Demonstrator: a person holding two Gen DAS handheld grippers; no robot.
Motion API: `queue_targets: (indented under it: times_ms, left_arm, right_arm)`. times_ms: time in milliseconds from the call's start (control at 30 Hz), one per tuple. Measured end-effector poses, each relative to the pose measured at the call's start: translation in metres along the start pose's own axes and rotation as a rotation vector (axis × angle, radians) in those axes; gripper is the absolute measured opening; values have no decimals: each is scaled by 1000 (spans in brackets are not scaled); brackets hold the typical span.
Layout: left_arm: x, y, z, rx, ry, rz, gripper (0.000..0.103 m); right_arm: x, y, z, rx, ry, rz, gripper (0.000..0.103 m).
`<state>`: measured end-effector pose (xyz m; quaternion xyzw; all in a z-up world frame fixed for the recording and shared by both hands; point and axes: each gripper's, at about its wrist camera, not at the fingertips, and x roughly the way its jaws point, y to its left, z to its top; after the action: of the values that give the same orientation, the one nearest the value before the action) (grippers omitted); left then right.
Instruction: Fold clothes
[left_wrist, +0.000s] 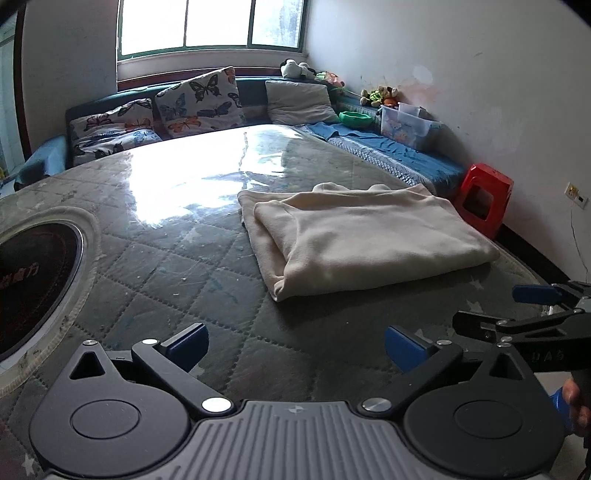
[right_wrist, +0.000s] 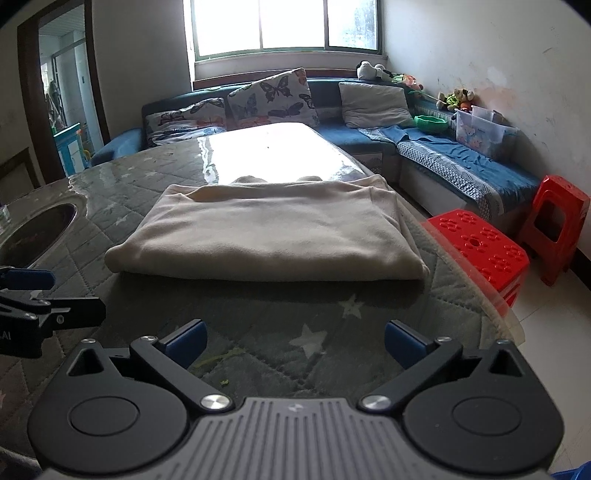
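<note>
The folded cream garment (right_wrist: 273, 236) lies flat on the quilted table cover (right_wrist: 258, 317), ahead of both sets of fingers and clear of them, its thick folded edge turned toward the right gripper (right_wrist: 293, 345) and its looser layers stacked toward the far side. The right gripper hangs just short of that near edge with its blue-padded fingers (right_wrist: 400, 345) spread wide and nothing between them, only the star-printed cover showing in the gap. The left gripper (left_wrist: 295, 350) is likewise released, its blue pads (left_wrist: 188, 345) far apart and empty, with the garment (left_wrist: 362, 240) lying ahead and off to the right of its fingers. In the left wrist view the right gripper (left_wrist: 517, 308) reaches in at the right edge, beside the left one, a hand (left_wrist: 576, 402) partly visible behind it. A round dark inset (left_wrist: 33, 280) sits in the table well to the left of the left fingers. To the right of the right fingers, past the table edge, stand two red plastic stools (right_wrist: 476, 251). Beyond the garment runs a blue sofa (right_wrist: 369, 140) with butterfly cushions (right_wrist: 273, 99) under a bright window (right_wrist: 284, 26)
</note>
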<state>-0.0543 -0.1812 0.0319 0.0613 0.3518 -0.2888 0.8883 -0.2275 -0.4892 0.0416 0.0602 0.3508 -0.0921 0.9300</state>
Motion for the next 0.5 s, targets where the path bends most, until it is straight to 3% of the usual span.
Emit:
queue_targets:
  times_ms: [500]
  left_arm:
    - [-16,-11,-7,22,-16,17,103]
  right_arm:
    - [-15,6,-5,9,-13,-11,103]
